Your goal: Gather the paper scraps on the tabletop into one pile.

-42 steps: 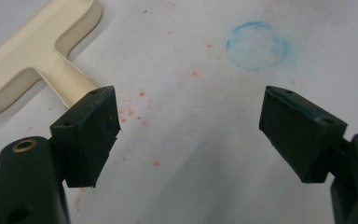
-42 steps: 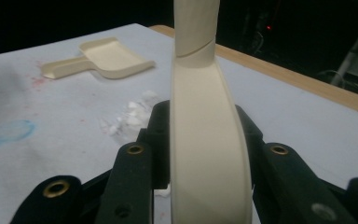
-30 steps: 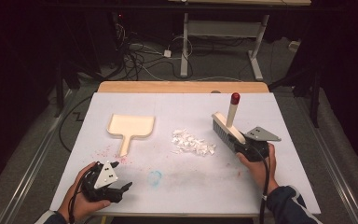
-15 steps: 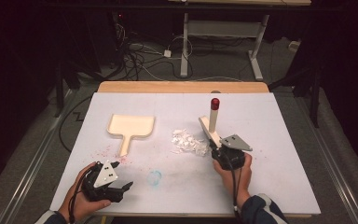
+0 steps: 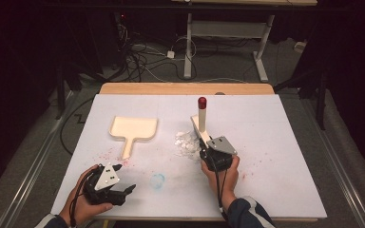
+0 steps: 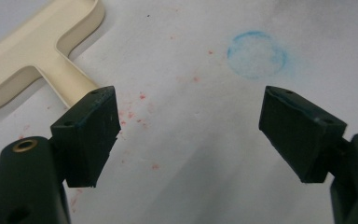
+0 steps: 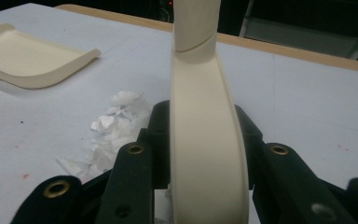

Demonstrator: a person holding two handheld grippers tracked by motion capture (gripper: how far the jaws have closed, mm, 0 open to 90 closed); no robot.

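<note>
cream brush [image 5: 201,124] is pinched in our right gripper [image 5: 208,148] mid-tabletop, bristles touching the paper scraps [image 5: 185,142]. dustpan [image 5: 132,130] sits toward the left edge. our left gripper [image 5: 121,189] rests spread wide near the front-left corner.

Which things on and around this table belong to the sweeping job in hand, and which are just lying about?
Part of the job:
- brush, clamped in the right gripper
- heap of white paper scraps beside the brush
- cream dustpan
- left gripper, open, near the dustpan's handle

Just lying about:
- blue ring mark
- red specks
- floor cables
- desk frame behind
</note>
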